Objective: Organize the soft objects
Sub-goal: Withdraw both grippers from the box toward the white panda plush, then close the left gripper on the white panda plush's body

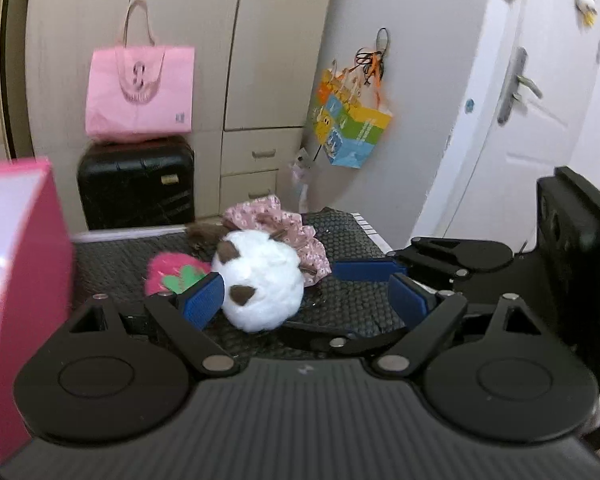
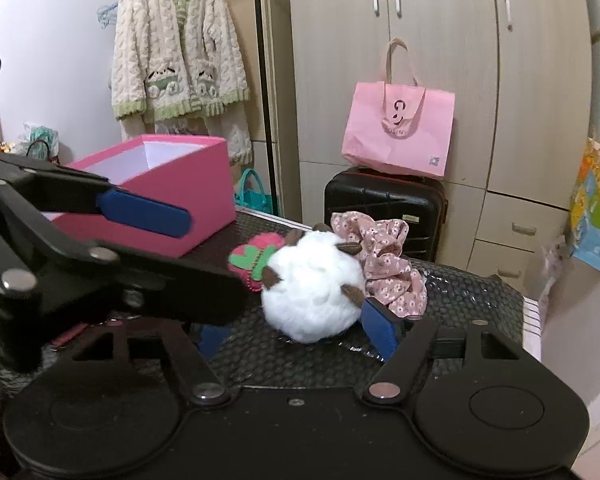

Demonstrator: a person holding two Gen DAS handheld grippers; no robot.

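Now both claws were spread wide, the left gripper (image 1: 306,296) and right gripper (image 2: 300,332), pinching nothing, around the fluffy white ball (image 1: 260,280) on the black mat (image 1: 352,308).

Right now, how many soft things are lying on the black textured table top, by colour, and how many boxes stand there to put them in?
White fluffy round plush with brown ears: 1
Pink strawberry-shaped plush with green leaves: 1
Pink floral fabric scrunchie: 1
Open pink cardboard box: 1
Total: 4 things, 3 soft ones and 1 box, on the black textured table top.
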